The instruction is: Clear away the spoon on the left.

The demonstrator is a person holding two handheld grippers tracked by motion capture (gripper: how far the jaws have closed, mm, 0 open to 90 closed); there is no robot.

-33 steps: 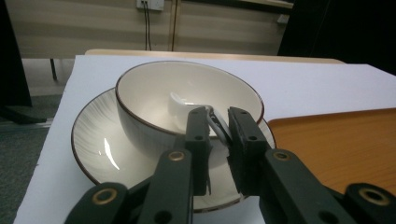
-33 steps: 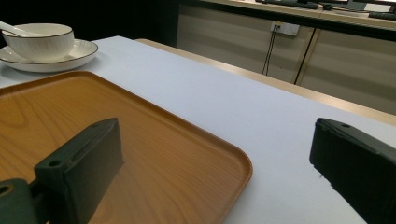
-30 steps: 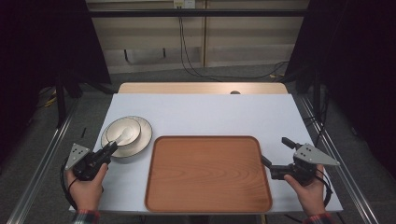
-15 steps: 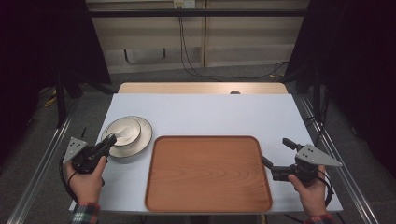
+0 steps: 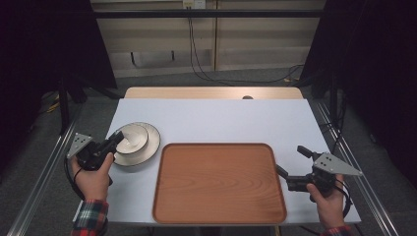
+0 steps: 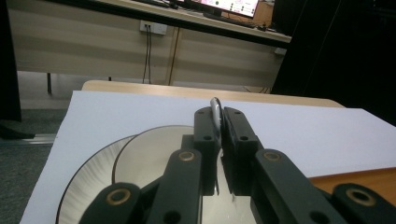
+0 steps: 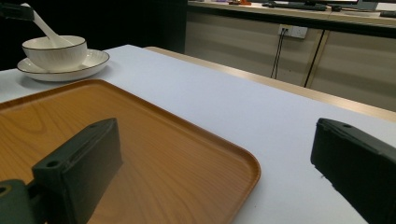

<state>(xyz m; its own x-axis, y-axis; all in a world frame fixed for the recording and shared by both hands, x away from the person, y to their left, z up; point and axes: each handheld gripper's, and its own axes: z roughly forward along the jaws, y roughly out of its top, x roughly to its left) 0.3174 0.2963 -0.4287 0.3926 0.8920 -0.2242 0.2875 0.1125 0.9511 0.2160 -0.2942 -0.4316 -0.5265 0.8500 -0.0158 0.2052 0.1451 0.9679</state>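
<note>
The left gripper (image 6: 219,126) pinches a thin spoon handle (image 6: 215,111) between its jaws, above the bowl (image 6: 149,158) on its plate (image 6: 86,186).

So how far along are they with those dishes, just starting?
Early on. Nothing looks done: the wooden tray holds nothing, and the bowl sits on its plate beside it. In hand: the left gripper is shut on the spoon resting in the bowl. The right gripper waits open by the tray. Probably everything remains to move.

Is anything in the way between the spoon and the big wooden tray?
Nothing visible is. The left gripper pinches the spoon handle over the bowl on its plate. The tray lies right beside the plate, with bare wood.
</note>
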